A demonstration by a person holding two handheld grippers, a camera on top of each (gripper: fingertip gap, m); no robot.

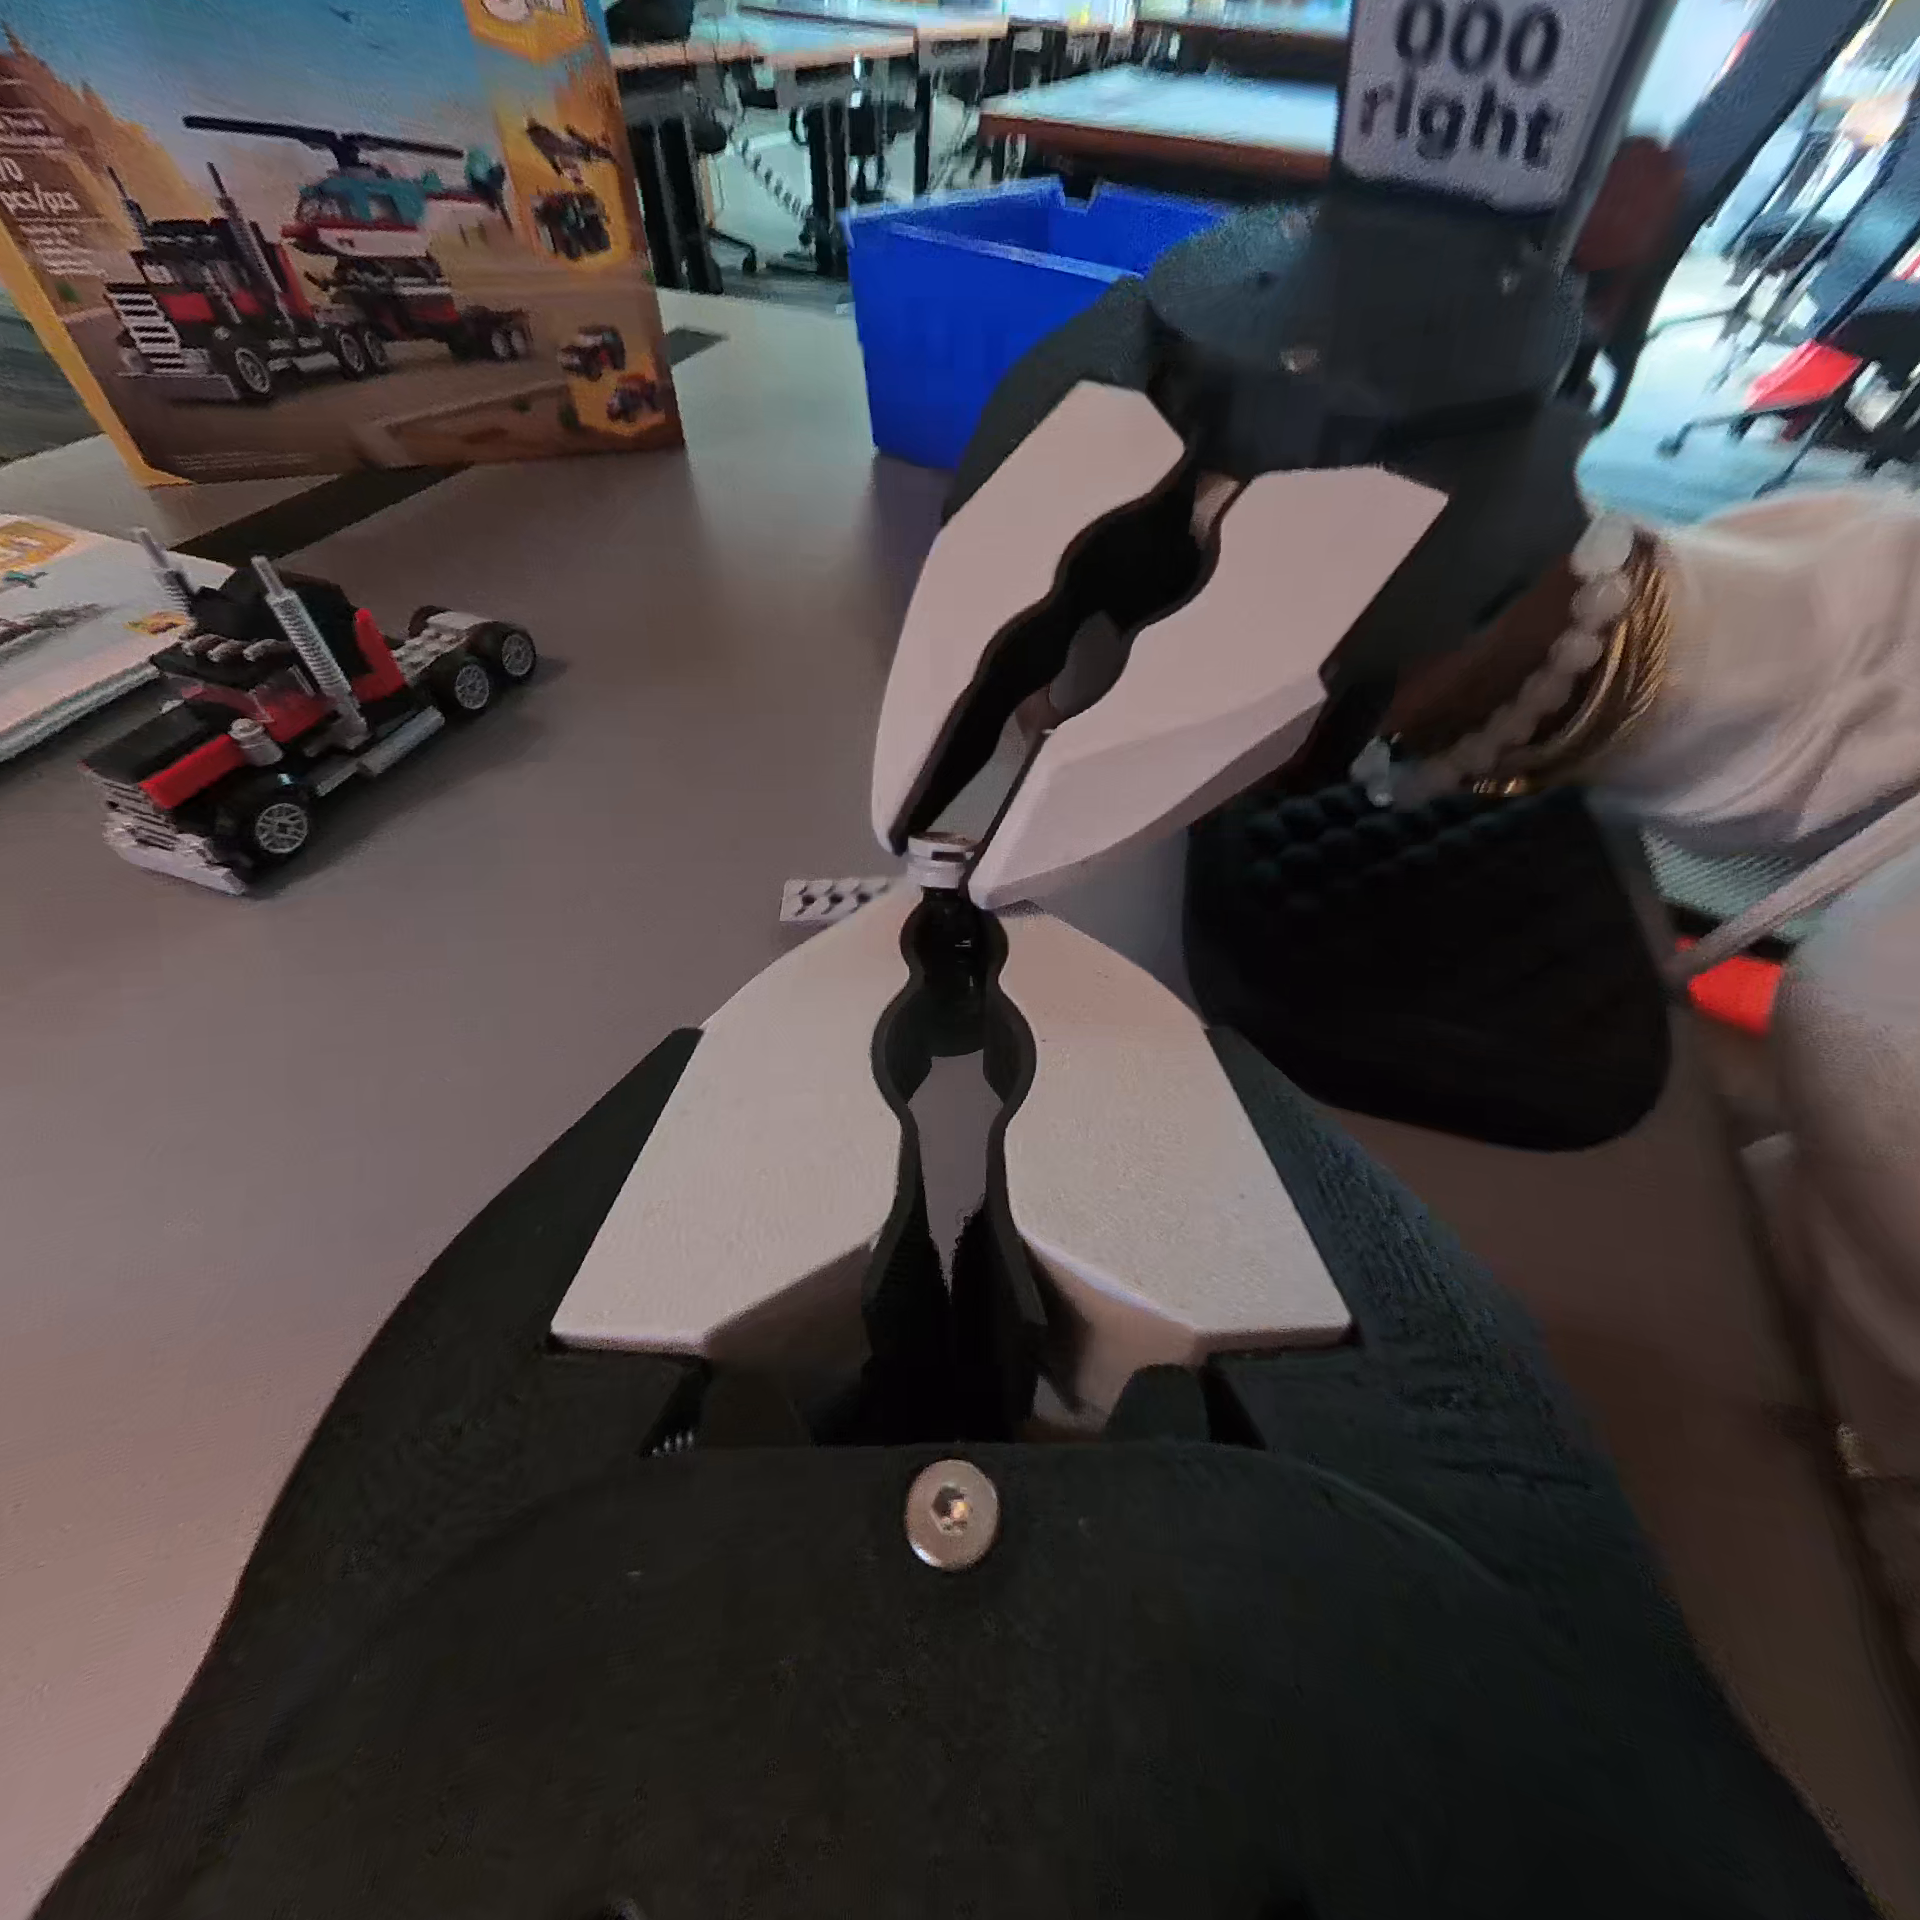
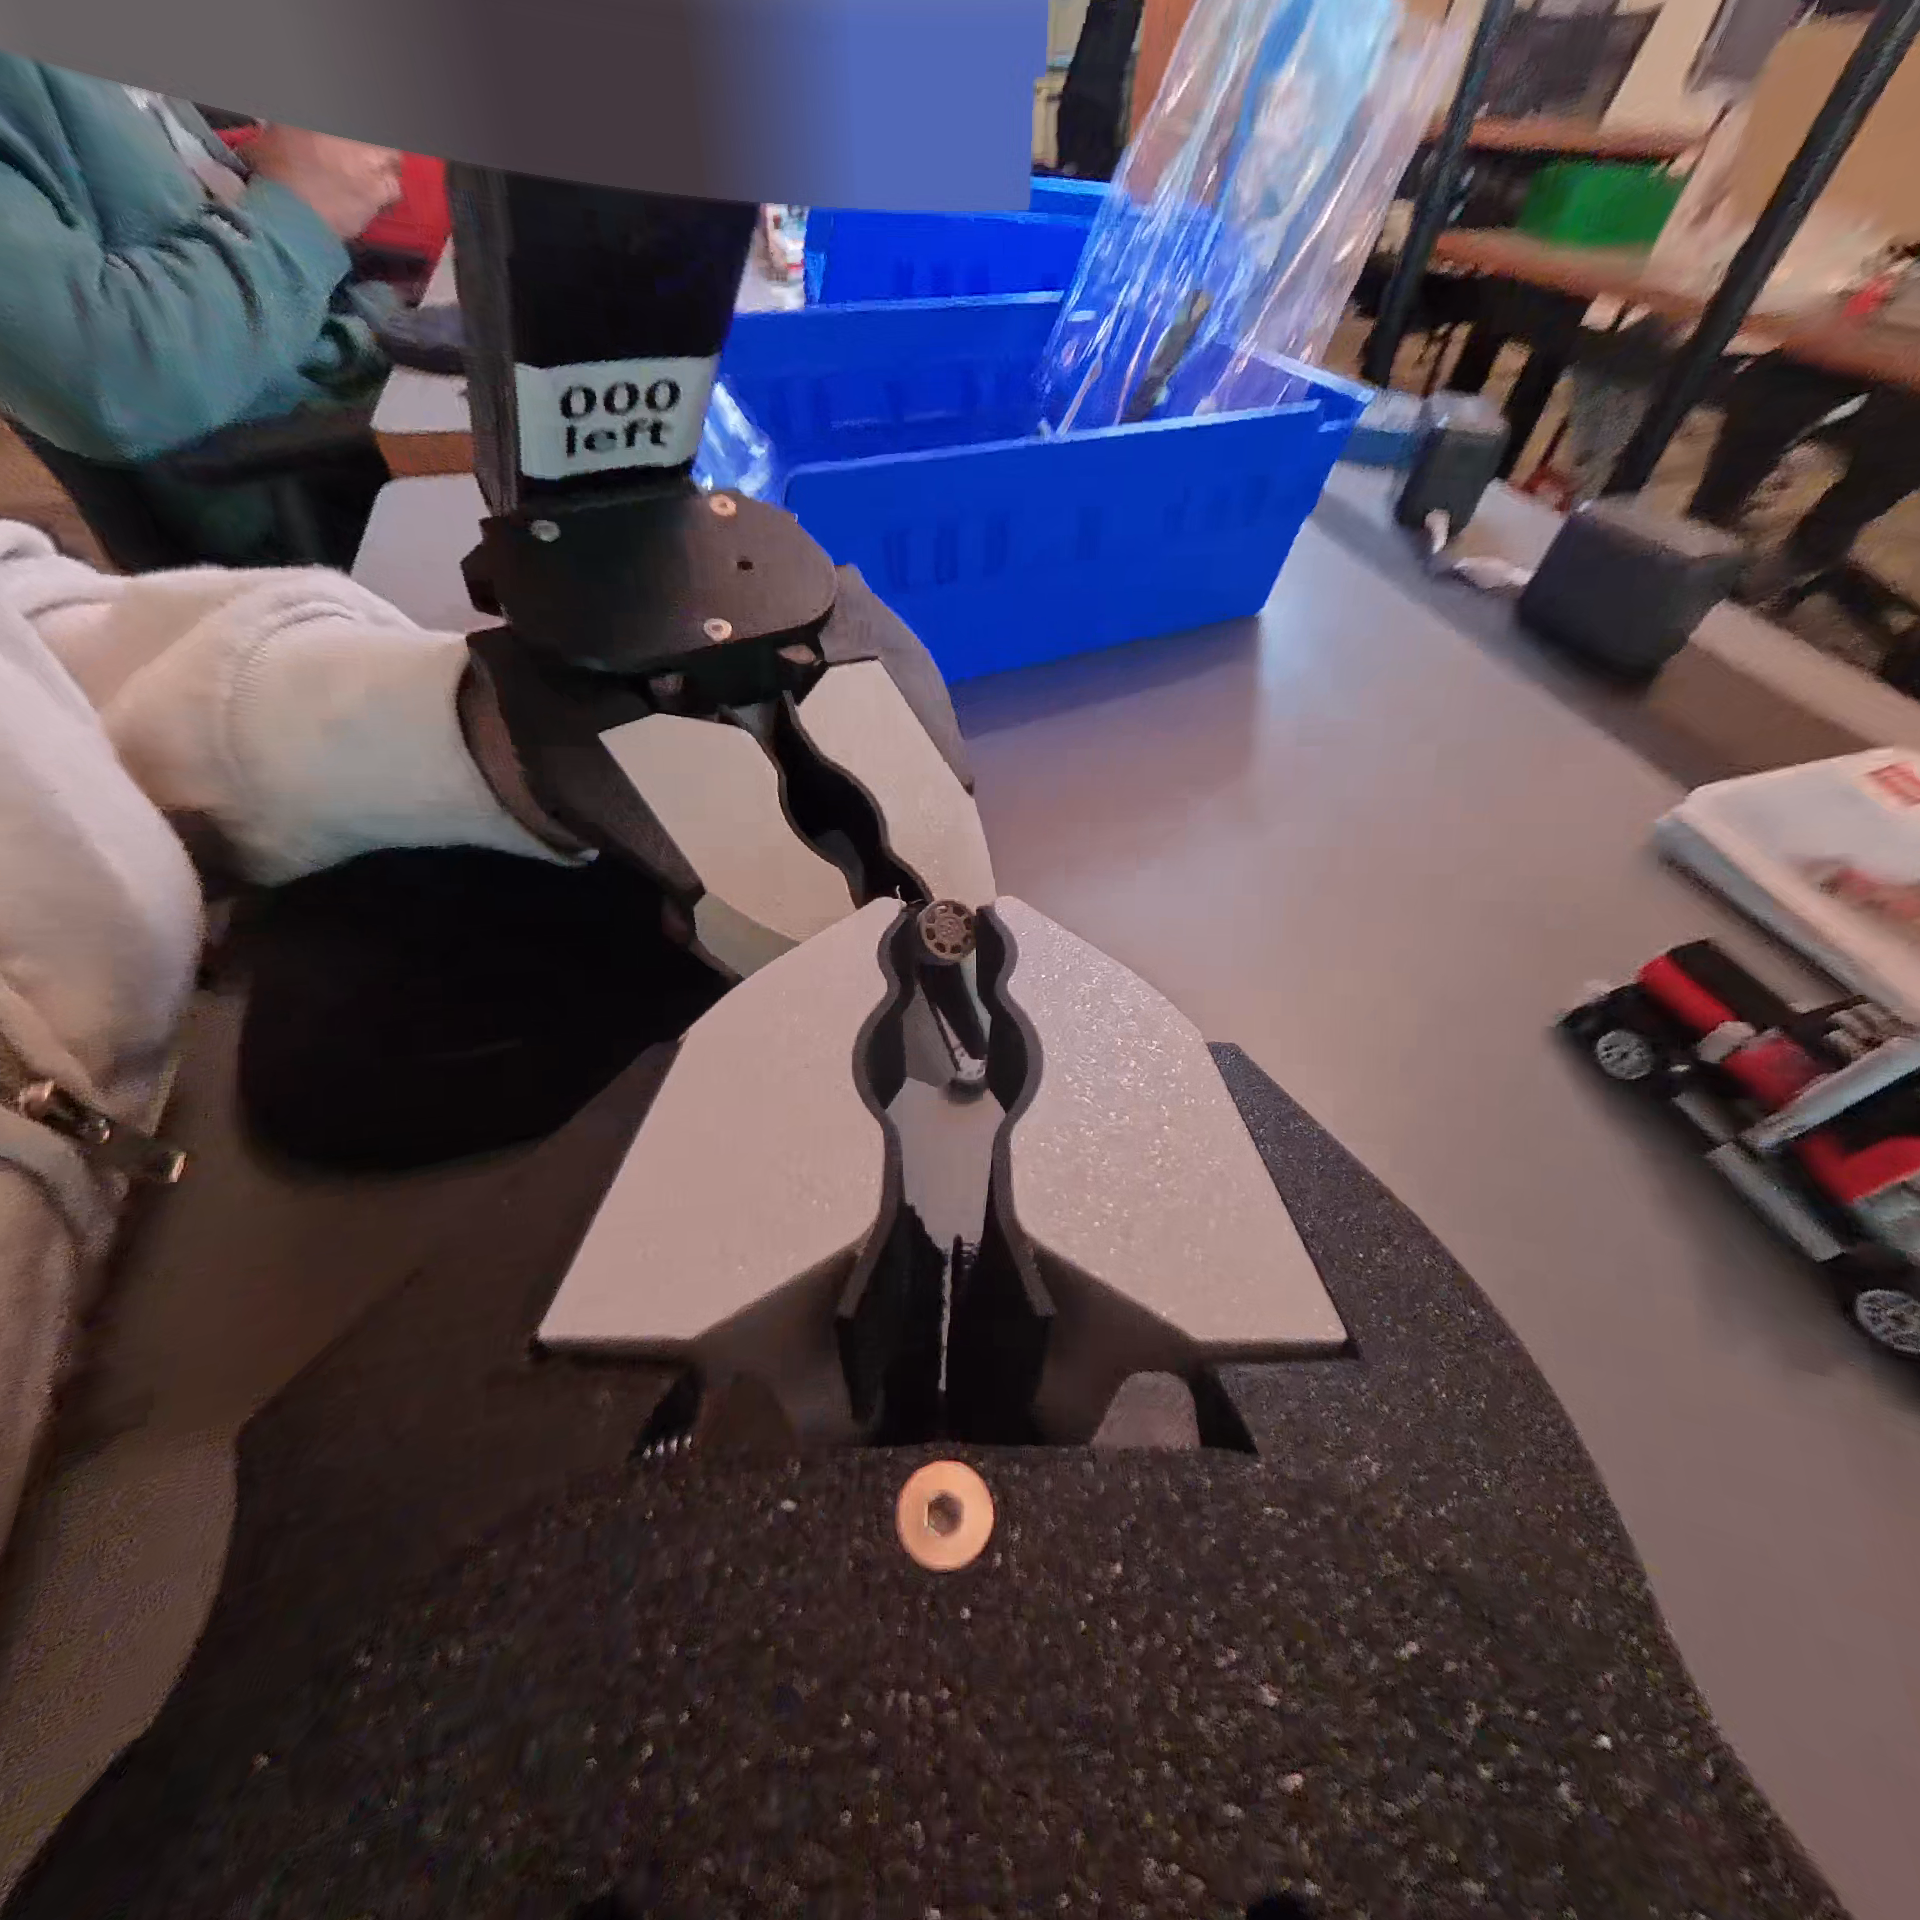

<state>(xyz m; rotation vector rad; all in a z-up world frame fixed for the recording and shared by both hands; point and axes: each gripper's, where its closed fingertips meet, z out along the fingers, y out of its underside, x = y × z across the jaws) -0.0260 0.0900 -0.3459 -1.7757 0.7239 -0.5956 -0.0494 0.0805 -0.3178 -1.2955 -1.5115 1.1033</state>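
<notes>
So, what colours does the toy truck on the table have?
The toy truck is black and red with light grey parts; the left wrist view shows it best.

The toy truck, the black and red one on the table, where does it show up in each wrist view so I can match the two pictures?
Left wrist view: the toy truck stands on the grey table at mid-left, beside a booklet.
Right wrist view: the truck sits at the right edge, partly cut off, below the same booklet.
Shared landmark: the blue bin at the table's far side.
</notes>
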